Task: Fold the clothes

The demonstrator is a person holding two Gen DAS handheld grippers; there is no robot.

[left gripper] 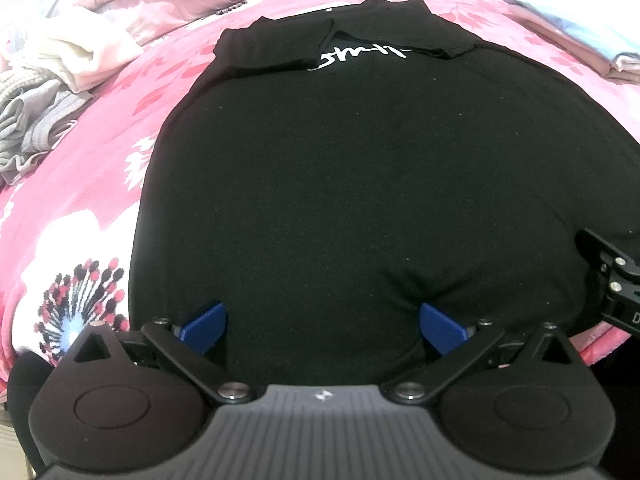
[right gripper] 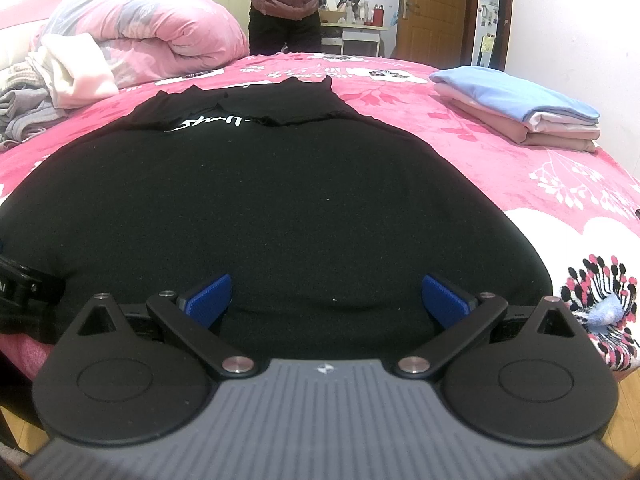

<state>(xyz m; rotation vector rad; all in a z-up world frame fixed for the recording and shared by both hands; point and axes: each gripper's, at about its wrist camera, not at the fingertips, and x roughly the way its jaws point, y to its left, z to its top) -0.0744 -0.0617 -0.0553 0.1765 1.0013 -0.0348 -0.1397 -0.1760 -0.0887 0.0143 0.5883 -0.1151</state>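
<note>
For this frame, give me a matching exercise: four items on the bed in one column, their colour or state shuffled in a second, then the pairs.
Items:
1. T-shirt
2. Stack of clothes
3. Quilt
4. Left hand-held gripper

States:
A. rolled up, pink
B. open, blue pads
C. black, spread flat, sleeves folded in
D. neatly folded, light blue on top

Pairs: 1-C, 2-D, 3-A, 4-B

Each hand-held gripper, left (left gripper: 322, 326) and right (right gripper: 327, 300), has blue ribbed fingertip pads (right gripper: 211, 300), black linkage arms with silver pivot screws, and a ridged grey body.

A home bedroom; pink floral bed (right gripper: 500, 168), rolled duvet (right gripper: 160, 40), wooden door (right gripper: 436, 12).
</note>
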